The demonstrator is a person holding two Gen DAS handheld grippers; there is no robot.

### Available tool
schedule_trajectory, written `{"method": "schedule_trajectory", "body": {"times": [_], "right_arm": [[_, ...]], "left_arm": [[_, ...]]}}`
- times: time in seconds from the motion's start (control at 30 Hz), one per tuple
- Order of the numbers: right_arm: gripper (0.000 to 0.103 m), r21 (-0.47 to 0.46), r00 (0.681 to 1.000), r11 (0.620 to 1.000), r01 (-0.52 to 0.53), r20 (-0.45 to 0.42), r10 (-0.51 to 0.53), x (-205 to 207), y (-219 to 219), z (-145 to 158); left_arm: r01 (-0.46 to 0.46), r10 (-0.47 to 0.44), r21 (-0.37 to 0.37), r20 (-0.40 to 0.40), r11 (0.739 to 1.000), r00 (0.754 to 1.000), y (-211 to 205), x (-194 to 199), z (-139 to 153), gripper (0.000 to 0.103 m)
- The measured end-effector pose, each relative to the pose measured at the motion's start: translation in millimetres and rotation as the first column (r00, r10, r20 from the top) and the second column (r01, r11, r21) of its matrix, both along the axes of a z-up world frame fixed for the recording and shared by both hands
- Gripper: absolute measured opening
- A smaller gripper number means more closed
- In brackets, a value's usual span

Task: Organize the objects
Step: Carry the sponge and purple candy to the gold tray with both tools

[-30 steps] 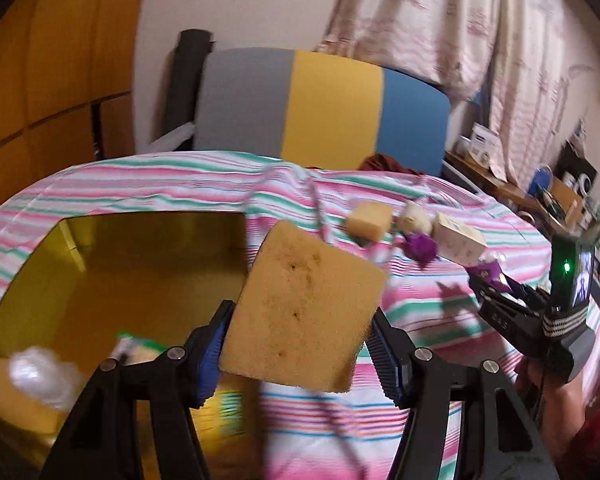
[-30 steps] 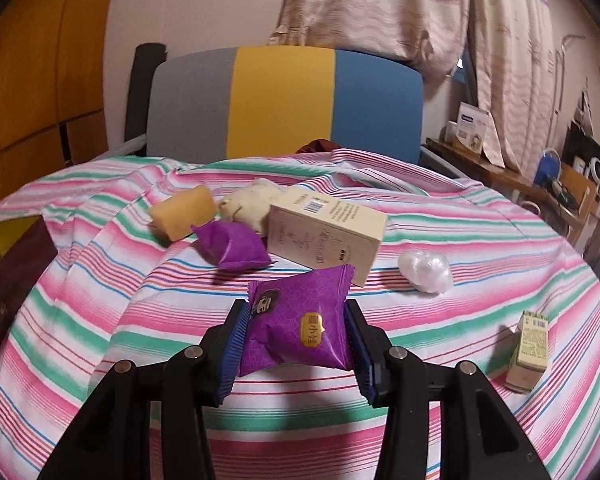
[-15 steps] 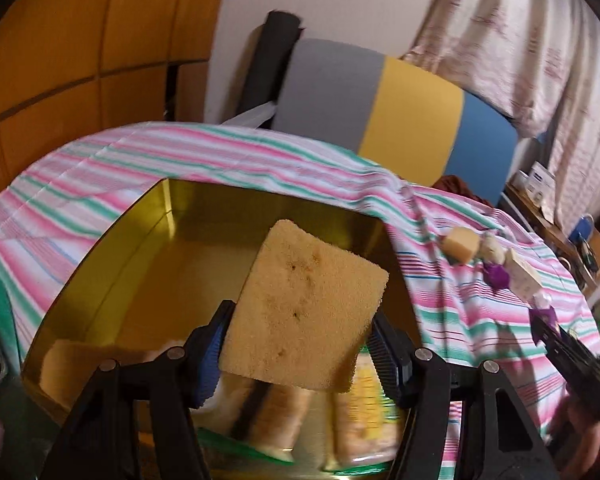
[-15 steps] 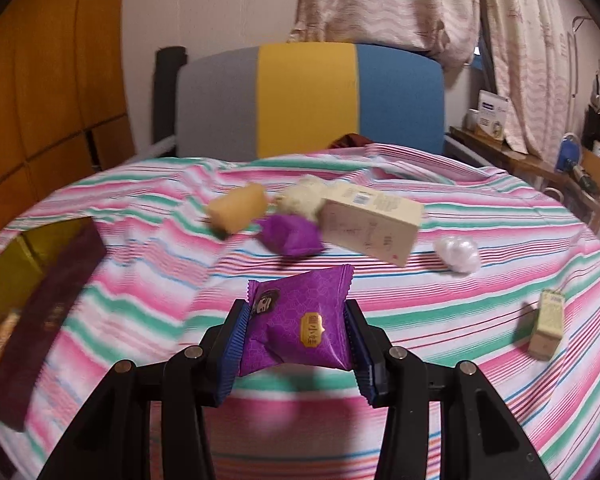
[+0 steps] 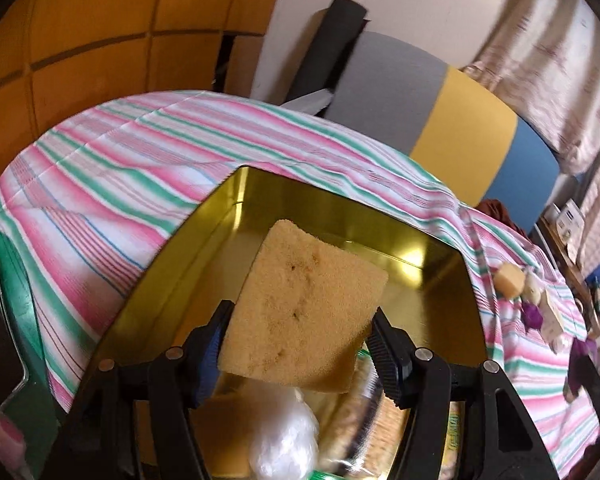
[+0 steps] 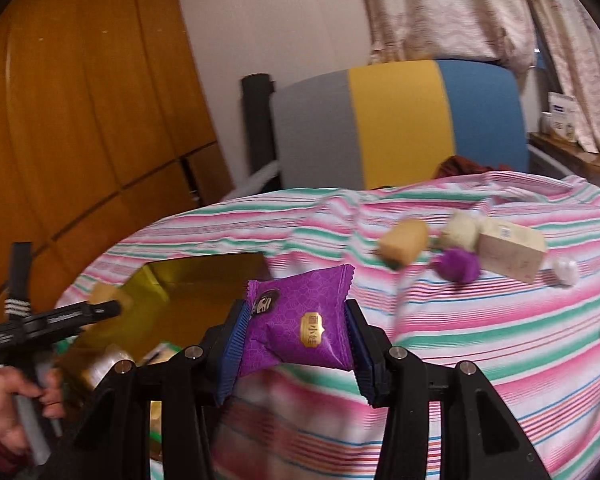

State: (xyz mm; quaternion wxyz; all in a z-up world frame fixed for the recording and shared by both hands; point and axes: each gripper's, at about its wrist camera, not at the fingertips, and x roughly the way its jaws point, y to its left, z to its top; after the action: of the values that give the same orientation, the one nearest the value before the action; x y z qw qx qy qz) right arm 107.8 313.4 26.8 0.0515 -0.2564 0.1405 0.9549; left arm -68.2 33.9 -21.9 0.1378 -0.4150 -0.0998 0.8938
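Little legible text is being shown in either view. A small gold label with two or three characters (too blurred to be read) is being displayed on the purple snack packet (image 6: 300, 322), beside a dark oval emblem whose marking cannot be made out. Faint print is being carried on the cream box (image 6: 510, 248), likewise unreadable. Nothing else is being shown as readable.

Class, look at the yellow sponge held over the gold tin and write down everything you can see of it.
The sponge is a flat, roughly square slab of tan-yellow foam, porous, with a few small dark specks on its face. It is tilted, one corner pointing up. The left tongs clamp it at two opposite edges between blue ribbed pads. It hangs above the open gold tin, which already holds wrapped items, and touches nothing but the pads.
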Motion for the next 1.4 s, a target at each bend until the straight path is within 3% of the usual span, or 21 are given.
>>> {"method": "schedule_trajectory", "body": {"times": [0.23,0.3,0.37,0.63,0.93,1.4], "right_arm": [[0.048,-0.028,0.996,0.996,-0.088,0.016,0.088,-16,-33,0],[0.047,-0.038,0.994,0.994,-0.102,0.024,0.103,-19,-39,-3],[0.048,-0.049,0.992,0.992,-0.118,0.032,0.12,-23,-45,-5],[0.048,-0.051,0.982,0.984,-0.173,0.061,0.176,-31,-65,-10],[0.048,-0.072,0.967,0.974,-0.217,0.118,0.224,-48,-85,-21],[0.05,-0.183,0.903,0.923,-0.338,0.215,0.373,-106,-145,-41]], "left_arm": [[-0.067,0.064,0.032,0.088,0.997,0.994,-25,-18,-15,0.069],[-0.068,0.067,0.018,0.079,0.998,0.995,-26,-16,-16,0.076],[-0.065,0.064,0.015,0.065,0.998,0.996,-25,-11,-16,0.09],[-0.108,0.108,0.008,0.009,0.994,0.994,-30,16,-9,0.102],[-0.125,0.12,-0.069,-0.078,0.99,0.99,-36,40,1,0.103],[-0.297,0.296,-0.008,-0.074,0.955,0.952,-80,49,7,0.103]]}}
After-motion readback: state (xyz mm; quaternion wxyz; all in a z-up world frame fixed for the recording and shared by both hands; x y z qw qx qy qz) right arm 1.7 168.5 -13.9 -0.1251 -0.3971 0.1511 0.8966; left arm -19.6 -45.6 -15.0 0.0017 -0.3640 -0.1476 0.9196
